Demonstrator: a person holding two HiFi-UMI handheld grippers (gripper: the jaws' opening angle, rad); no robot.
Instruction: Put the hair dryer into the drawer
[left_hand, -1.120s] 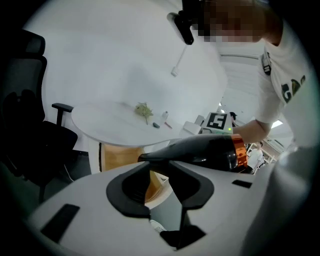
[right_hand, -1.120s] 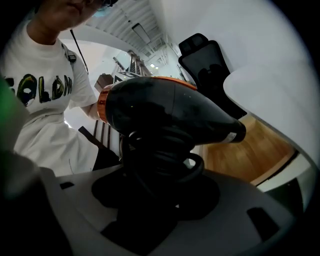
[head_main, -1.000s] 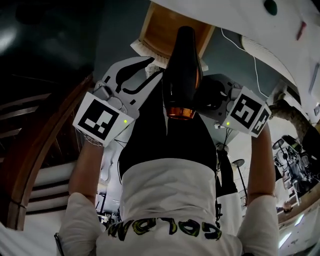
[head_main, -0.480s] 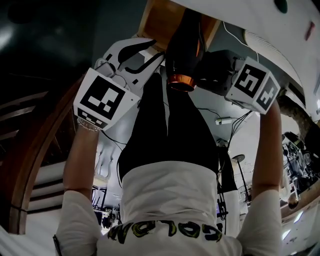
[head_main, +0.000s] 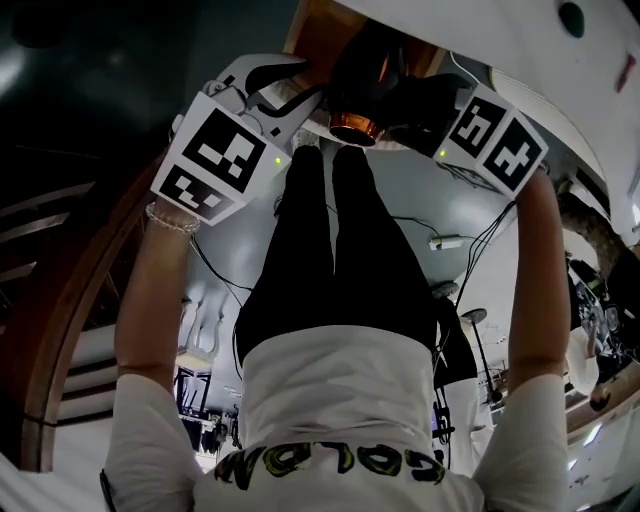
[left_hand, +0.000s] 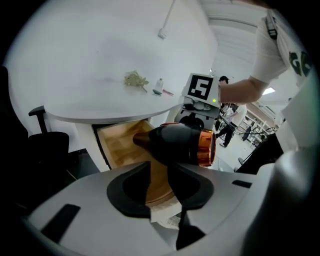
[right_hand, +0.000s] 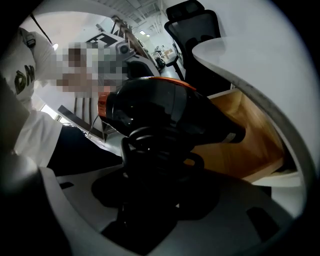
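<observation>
The black hair dryer (head_main: 358, 85) with a copper ring hangs over the open wooden drawer (head_main: 318, 30) under the white table (head_main: 480, 35), its nose toward the drawer's inside. My right gripper (head_main: 405, 105) is shut on its handle; in the right gripper view the dryer (right_hand: 160, 112) fills the space above the right gripper (right_hand: 155, 175), with the drawer (right_hand: 245, 145) behind. My left gripper (head_main: 290, 85) is beside the dryer, at its left. In the left gripper view the dryer (left_hand: 175, 144) lies beyond the left gripper (left_hand: 160, 185), whose jaws stand apart with nothing between them.
A white paper liner (left_hand: 165, 217) shows at the drawer's (left_hand: 122, 145) front. Small items (left_hand: 136, 80) lie on the tabletop (left_hand: 90, 55). A black chair (left_hand: 47, 145) stands left of the drawer, another chair (right_hand: 192, 17) behind the table. The person's legs are below.
Both grippers have carried the hair dryer toward the drawer, up in the head view. Its nose now reaches over the drawer's opening.
</observation>
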